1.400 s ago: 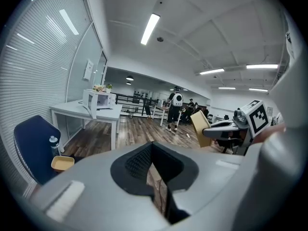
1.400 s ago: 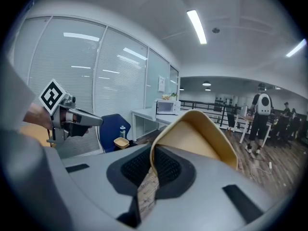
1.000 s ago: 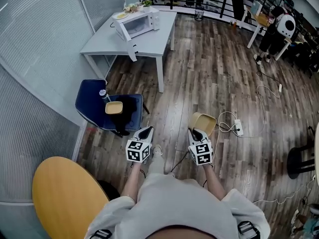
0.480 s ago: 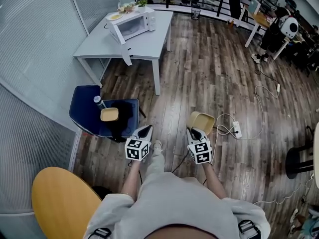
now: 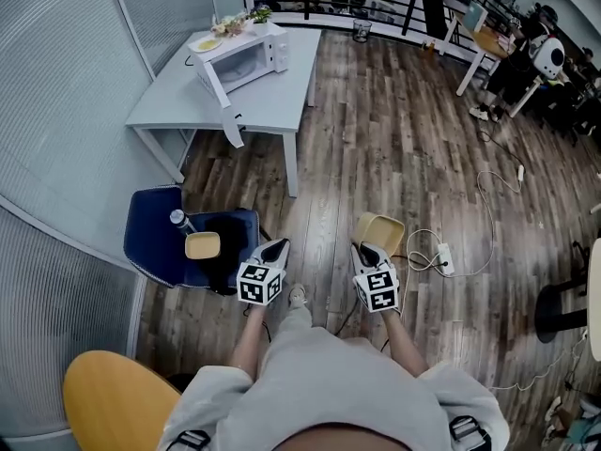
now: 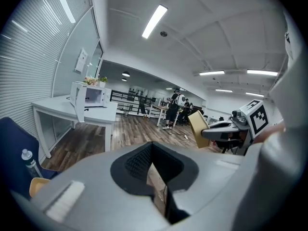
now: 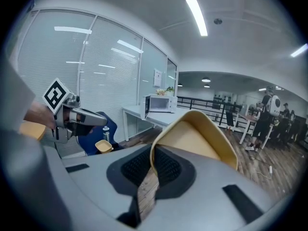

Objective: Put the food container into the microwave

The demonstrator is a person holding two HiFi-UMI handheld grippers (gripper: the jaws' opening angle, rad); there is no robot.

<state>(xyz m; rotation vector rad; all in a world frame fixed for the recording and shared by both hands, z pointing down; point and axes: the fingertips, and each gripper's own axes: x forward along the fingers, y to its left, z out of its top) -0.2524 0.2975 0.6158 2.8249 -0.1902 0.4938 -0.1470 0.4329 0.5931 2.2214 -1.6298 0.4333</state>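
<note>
Right hand-held gripper (image 5: 366,250) nearer microwave (image 5: 239,56)

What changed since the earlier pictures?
The person walked forward: the table with the microwave and the blue chair slid down and left in the head view. Nothing was grabbed or dropped. The right gripper still holds the food container; the left gripper stays shut and empty.

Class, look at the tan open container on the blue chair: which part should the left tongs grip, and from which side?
Best take the container by its thin wall, one jaw inside, one outside, coming from above on the side away from the bottle. It sits upright and open on the chair, so the rim is free.
</note>
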